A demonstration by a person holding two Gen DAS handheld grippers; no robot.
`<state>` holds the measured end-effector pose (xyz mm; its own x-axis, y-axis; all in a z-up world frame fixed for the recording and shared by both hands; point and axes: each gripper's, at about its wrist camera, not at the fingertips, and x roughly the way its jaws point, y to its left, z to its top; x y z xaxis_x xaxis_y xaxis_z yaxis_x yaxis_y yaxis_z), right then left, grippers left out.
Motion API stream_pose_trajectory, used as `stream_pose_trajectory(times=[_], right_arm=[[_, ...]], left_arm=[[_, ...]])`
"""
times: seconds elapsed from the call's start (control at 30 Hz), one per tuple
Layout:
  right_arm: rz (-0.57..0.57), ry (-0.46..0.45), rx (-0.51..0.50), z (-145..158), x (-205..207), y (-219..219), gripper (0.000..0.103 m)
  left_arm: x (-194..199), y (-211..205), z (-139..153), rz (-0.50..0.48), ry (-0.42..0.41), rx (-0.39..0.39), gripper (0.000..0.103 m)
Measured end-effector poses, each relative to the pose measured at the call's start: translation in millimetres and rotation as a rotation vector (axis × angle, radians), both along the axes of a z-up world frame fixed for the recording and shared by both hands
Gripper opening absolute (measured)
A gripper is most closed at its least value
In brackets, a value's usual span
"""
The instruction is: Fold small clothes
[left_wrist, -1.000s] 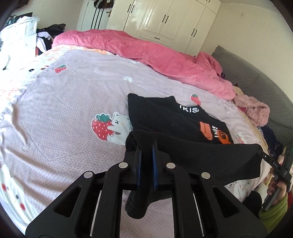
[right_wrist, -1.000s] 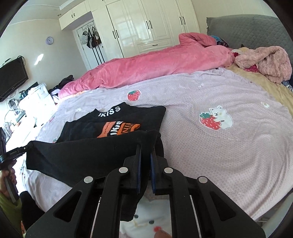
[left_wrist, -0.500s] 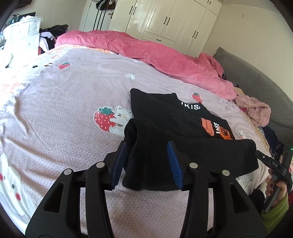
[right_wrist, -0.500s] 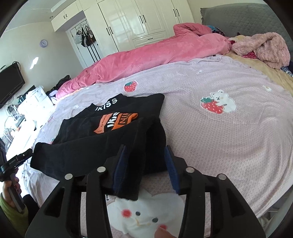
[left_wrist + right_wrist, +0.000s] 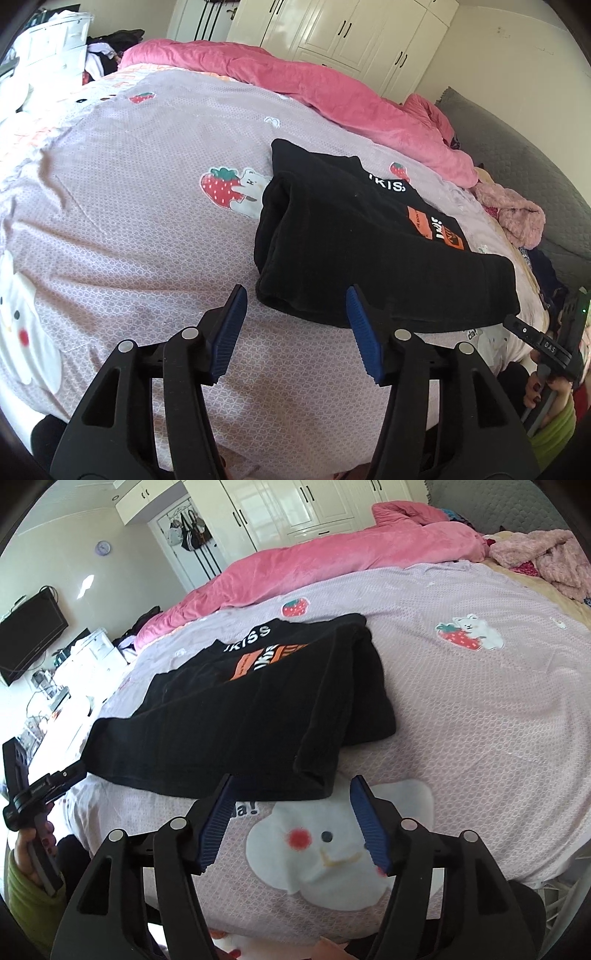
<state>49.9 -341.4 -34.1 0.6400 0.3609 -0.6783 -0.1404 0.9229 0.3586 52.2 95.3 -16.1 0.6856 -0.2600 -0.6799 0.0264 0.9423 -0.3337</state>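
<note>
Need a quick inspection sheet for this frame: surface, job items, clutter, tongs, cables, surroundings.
Surface: lilac bedspread with strawberry-and-bear prints, lightly wrinkled.
Job's things: black T-shirt lying on the bedspread, near part folded over the orange print.
Clutter: pink duvet bunched along the far edge; fuzzy pink garment by the grey headboard.
Tongs: left tongs and right tongs have just been opening; both open, pads clear of the shirt's near edge.
Cables: nothing seen on the bed.
Surroundings: white wardrobe, wall TV, wall clock.
</note>
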Motion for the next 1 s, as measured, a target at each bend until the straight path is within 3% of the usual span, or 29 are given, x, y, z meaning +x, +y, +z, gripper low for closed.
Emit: stream_pose_trajectory(times=[0.3, 0.43, 0.47, 0.53, 0.6, 0.67, 0.8, 1.0], right_arm=[[-0.016, -0.001, 0.024, 1, 8, -1, 0.062], [-0.025, -0.002, 0.037, 1, 16, -4, 0.062], [-0.025, -0.003, 0.037, 1, 19, -4, 0.060], [-0.019, 0.005, 0.033, -1, 23, -3, 0.045], [-0.015, 0.012, 0.017, -3, 26, -2, 0.023], [-0.005, 0.007, 0.002, -2, 28, -2, 0.008], [0.006, -0.020, 0.017, 9, 31, -7, 0.006], [-0.007, -0.133, 0.062, 45, 44, -19, 0.006]], left_arm=[[6, -8, -4, -0.019, 0.007, -0.009, 0.047], [13, -13, -3, -0.021, 0.004, -0.008, 0.038], [15, -13, -4, -0.017, 0.006, -0.008, 0.036], [18, -15, -4, -0.016, 0.007, -0.008, 0.017], [20, -17, -3, -0.016, 0.005, 0.000, 0.006], [23, -18, -1, -0.022, 0.003, 0.010, 0.005], [27, -14, 7, -0.016, -0.024, -0.007, 0.004], [41, -5, 34, -0.012, -0.080, -0.052, 0.004]])
